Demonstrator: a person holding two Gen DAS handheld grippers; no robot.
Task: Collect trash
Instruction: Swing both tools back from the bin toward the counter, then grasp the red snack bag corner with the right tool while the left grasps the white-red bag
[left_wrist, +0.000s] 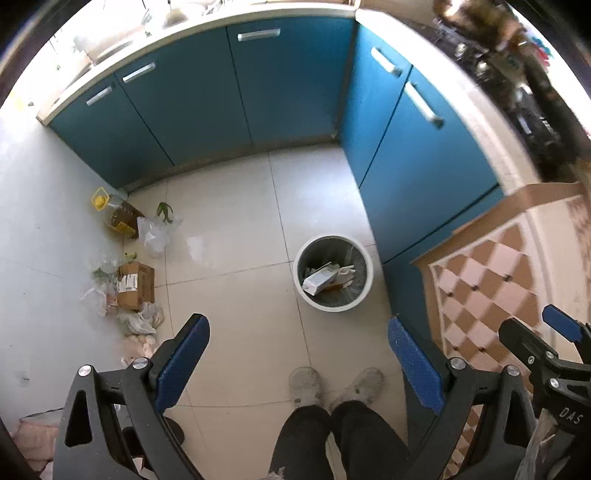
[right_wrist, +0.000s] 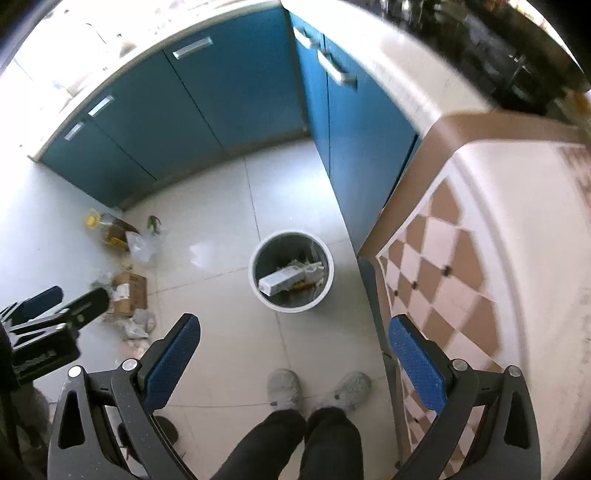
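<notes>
- Left tongs (left_wrist: 295, 354) gape wide, holding nothing, above the tiled floor (left_wrist: 240, 221).
- Right tongs (right_wrist: 293, 349) likewise spread fully, empty.
- Round bin (right_wrist: 291, 271) on the floor holds a carton (right_wrist: 280, 282).
- Loose trash (left_wrist: 129, 288) lies left, well apart.

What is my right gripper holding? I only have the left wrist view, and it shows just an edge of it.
Observer: Nothing. In the right wrist view the right gripper has its jaws wide apart, with only floor between them.
Operator: Is the trash bin lined up with it?
Observer: Roughly. The trash bin shows ahead within the open span, slightly toward the left side, with a white carton lying inside.
Operator: Anything close on its right?
Observer: Its right finger overlaps the edge of the checkered top in that view. I cannot tell whether they touch.
</notes>
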